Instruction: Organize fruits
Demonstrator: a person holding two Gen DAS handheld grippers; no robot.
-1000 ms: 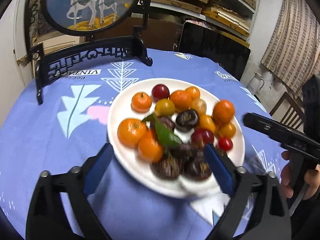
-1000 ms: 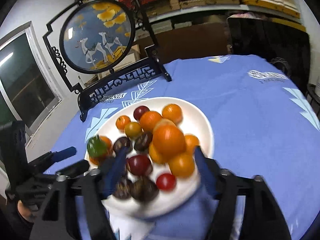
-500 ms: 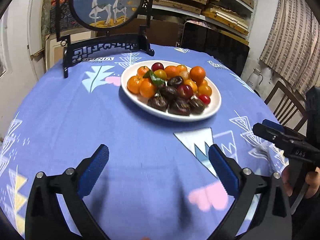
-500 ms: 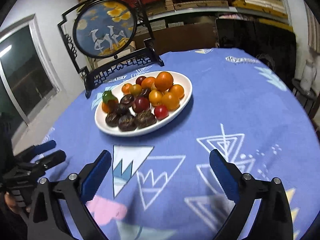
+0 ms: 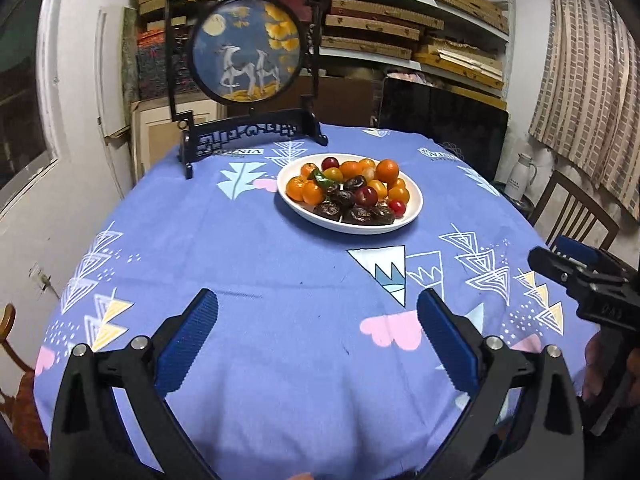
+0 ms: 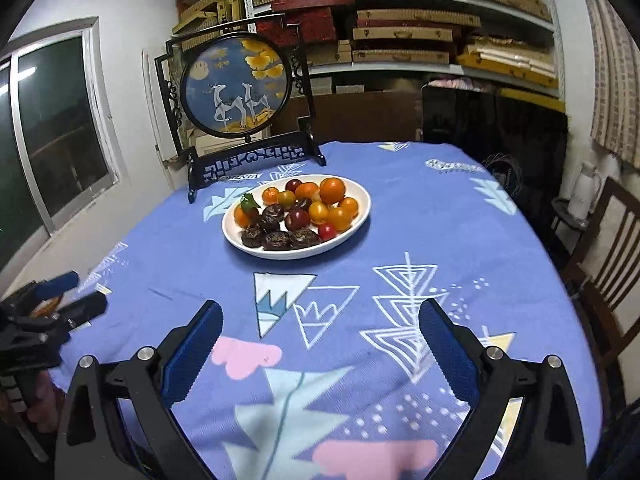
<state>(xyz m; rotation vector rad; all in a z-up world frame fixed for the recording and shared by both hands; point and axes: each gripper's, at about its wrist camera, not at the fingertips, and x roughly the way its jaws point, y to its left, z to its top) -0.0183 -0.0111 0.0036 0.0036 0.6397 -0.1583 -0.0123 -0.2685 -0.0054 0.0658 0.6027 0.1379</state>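
While both grippers' jaws stand spread and empty, the white plate (image 6: 362, 216) holds oranges (image 6: 332, 190), plums and dark fruits.

**Fruit plate seen across the table from the left wrist**

A white oval plate (image 5: 416, 204) is set on a blue patterned tablecloth (image 5: 260, 264), well beyond the left gripper (image 5: 318, 320), whose blue-padded jaws are spread wide with only cloth seen between them. The plate is piled with orange citrus (image 5: 387, 169), dark wrinkled fruits (image 5: 362, 215), red plums (image 5: 366, 196) and a small red tomato (image 5: 398, 207); a green leaf (image 5: 320, 178) lies among them. Behind the plate, a round deer picture in a black carved stand (image 5: 248, 56) is placed upright. At the right edge, the right gripper (image 5: 568, 264) is held by a hand (image 5: 600, 372) over the table's edge. Stacked boxes are seen on shelves (image 5: 400, 20) at the back
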